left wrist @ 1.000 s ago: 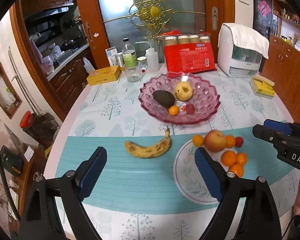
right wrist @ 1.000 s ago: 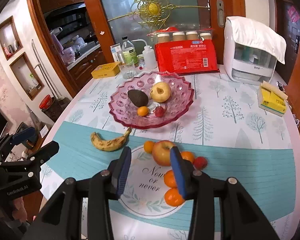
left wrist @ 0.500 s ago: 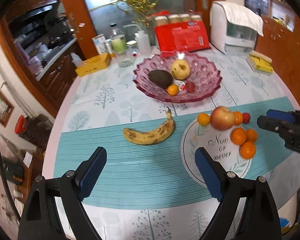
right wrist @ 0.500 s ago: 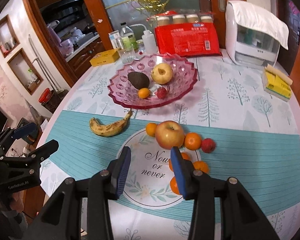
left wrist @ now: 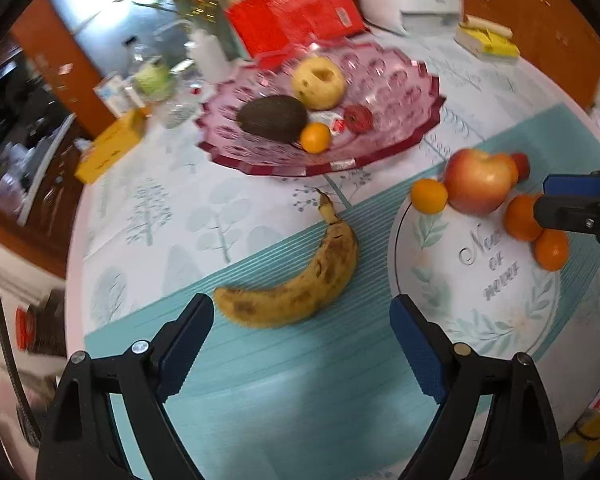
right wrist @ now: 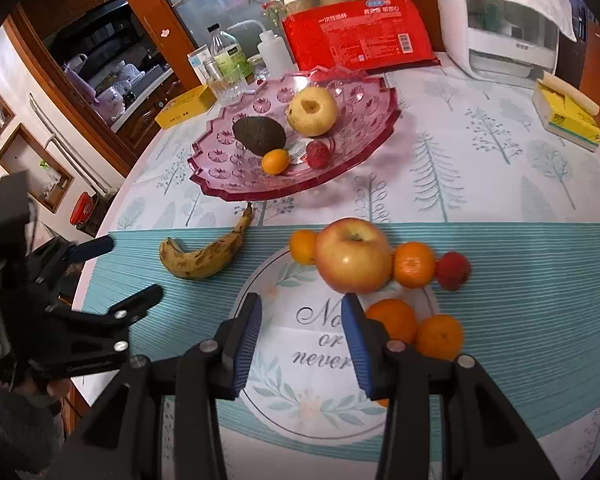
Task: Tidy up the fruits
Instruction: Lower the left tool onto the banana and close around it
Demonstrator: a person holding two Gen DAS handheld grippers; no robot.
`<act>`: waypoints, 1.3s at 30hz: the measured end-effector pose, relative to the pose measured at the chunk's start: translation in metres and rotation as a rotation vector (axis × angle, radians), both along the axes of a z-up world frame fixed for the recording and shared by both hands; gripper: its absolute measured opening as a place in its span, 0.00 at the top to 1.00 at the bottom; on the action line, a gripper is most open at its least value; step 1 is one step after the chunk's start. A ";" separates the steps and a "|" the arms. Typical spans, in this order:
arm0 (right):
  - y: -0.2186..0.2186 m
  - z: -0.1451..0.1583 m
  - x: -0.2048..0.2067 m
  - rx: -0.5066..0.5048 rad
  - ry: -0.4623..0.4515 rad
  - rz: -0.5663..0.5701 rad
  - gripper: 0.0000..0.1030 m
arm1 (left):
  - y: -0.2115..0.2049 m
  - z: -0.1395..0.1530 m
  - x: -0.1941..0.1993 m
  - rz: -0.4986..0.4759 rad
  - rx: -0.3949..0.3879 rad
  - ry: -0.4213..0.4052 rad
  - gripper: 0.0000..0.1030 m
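A spotted banana (left wrist: 296,280) lies on the teal mat just ahead of my left gripper (left wrist: 302,344), which is open wide and empty; the left gripper (right wrist: 116,274) also shows at the left edge of the right wrist view. My right gripper (right wrist: 302,340) hovers over the round white print (right wrist: 300,380), jaws apart with nothing between them. A red-yellow apple (right wrist: 352,254) sits just beyond its tips, with several oranges (right wrist: 414,264) and a red berry (right wrist: 452,270) beside it. The pink glass bowl (right wrist: 220,188) holds an avocado (right wrist: 258,134), a yellow apple (right wrist: 312,110), a small orange and a red fruit.
Behind the bowl stand a red package (right wrist: 356,40), bottles (right wrist: 226,56), a yellow box (right wrist: 184,106) and a white appliance (right wrist: 500,28). A yellow sponge pack (right wrist: 568,116) lies at the right. The table edge (left wrist: 74,280) curves close on the left.
Both grippers have come down toward the table. The left one rolled and closed in on the banana. The right one moved nearer the apple and oranges. Neither jaw width changed.
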State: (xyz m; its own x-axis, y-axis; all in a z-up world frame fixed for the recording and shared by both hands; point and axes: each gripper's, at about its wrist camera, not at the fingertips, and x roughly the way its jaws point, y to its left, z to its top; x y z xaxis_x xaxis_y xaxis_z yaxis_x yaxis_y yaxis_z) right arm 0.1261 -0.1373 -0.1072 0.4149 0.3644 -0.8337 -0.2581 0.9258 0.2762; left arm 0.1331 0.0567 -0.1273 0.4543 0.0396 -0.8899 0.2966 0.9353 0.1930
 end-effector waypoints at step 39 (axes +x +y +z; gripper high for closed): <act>-0.095 -0.037 0.055 -0.006 0.130 -0.262 0.59 | 0.002 -0.064 0.049 0.051 -0.082 0.091 0.58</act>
